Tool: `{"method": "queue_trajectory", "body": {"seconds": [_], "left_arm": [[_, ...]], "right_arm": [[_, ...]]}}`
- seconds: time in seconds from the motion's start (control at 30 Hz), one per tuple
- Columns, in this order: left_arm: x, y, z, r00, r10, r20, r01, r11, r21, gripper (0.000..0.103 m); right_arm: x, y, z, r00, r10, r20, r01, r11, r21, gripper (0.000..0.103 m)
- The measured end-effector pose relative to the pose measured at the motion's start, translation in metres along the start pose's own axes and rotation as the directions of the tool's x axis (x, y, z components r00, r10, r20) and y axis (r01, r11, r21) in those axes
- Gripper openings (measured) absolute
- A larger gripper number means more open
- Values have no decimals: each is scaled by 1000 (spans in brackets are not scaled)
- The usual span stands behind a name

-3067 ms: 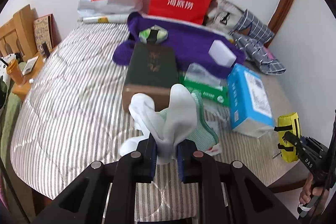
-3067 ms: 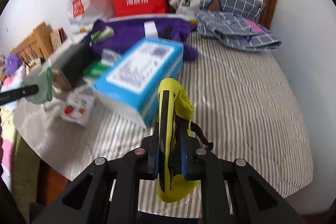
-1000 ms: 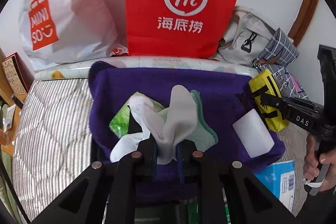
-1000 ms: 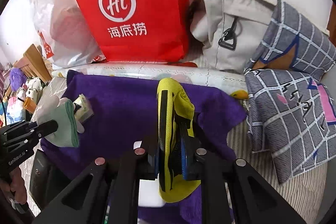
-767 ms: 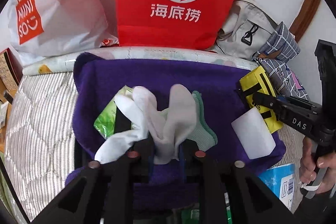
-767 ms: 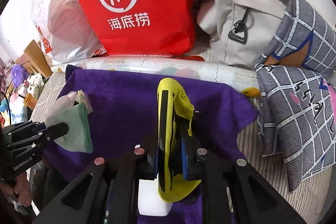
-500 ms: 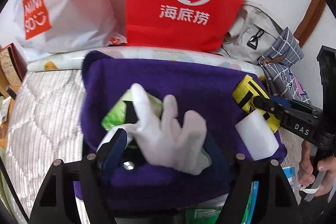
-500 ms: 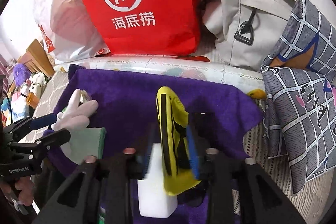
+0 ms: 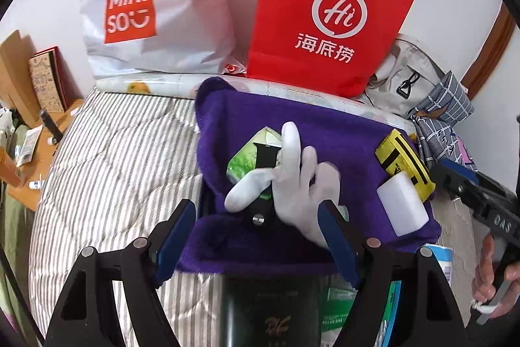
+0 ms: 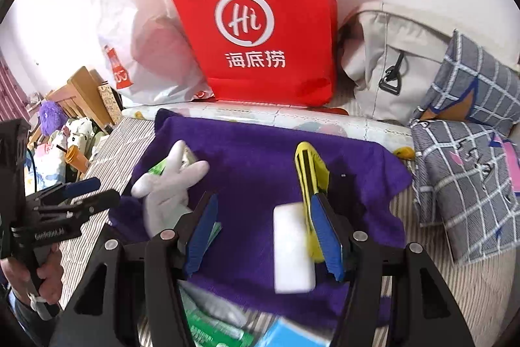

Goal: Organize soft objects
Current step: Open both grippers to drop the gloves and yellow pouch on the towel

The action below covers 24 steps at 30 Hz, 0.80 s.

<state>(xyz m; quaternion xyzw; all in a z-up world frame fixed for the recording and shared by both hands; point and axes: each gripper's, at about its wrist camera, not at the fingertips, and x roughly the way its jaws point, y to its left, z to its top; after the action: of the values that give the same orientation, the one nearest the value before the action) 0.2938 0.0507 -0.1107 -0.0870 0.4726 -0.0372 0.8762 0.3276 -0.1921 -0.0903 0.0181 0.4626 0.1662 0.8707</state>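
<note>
My left gripper [image 9: 260, 236] is wide open and holds nothing. The white glove [image 9: 292, 184] lies loose on the purple towel [image 9: 341, 126], partly on a green packet [image 9: 247, 158]. My right gripper [image 10: 266, 233] is opening too, and its pads hold nothing. The yellow pouch [image 10: 308, 168] lies on the towel just by one pad, beside a white sponge block [image 10: 292, 249]. I think the glove is light and floppy, so I would pinch it at its thick middle. The pouch looks soft but thicker. I would take it across its narrow sides.
</note>
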Motion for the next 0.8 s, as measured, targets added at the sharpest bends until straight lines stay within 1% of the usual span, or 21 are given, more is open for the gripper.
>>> {"method": "queue_trajectory", "body": {"seconds": [0.07, 0.2, 0.3, 0.4, 0.43, 0.57, 0.67, 0.77, 0.8], "left_arm": [[-9, 3, -5, 1000, 1, 12, -1, 1000, 0, 76], [-23, 7, -15, 999, 15, 28, -15, 1000, 9, 76], [-30, 14, -23, 999, -3, 32, 3, 1000, -5, 76], [-35, 21, -31, 999, -5, 40, 5, 1000, -9, 76], [-38, 23, -34, 999, -1, 44, 1, 1000, -5, 76], [-44, 32, -43, 998, 17, 65, -17, 1000, 3, 76], [-44, 39, -45, 998, 3, 69, -3, 1000, -2, 76], [-40, 44, -47, 998, -6, 63, 7, 1000, -2, 76], [-38, 45, -48, 998, -5, 60, 5, 1000, -1, 76]], "right_arm": [[-10, 8, -9, 1000, -1, 8, 1, 1000, -5, 59], [-22, 25, -33, 1000, 23, -16, -24, 999, -26, 59], [-16, 40, -51, 997, 42, -64, -44, 998, -40, 58], [-6, 54, -69, 992, 40, -118, -47, 997, -60, 50], [-2, 58, -75, 990, 37, -139, -47, 997, -64, 50], [13, 71, -86, 982, 9, -189, -25, 996, -83, 50], [25, 75, -88, 976, -25, -216, 5, 995, -96, 50], [40, 79, -88, 965, -63, -255, 36, 993, -109, 50], [47, 80, -88, 957, -87, -278, 57, 992, -114, 50]]}}
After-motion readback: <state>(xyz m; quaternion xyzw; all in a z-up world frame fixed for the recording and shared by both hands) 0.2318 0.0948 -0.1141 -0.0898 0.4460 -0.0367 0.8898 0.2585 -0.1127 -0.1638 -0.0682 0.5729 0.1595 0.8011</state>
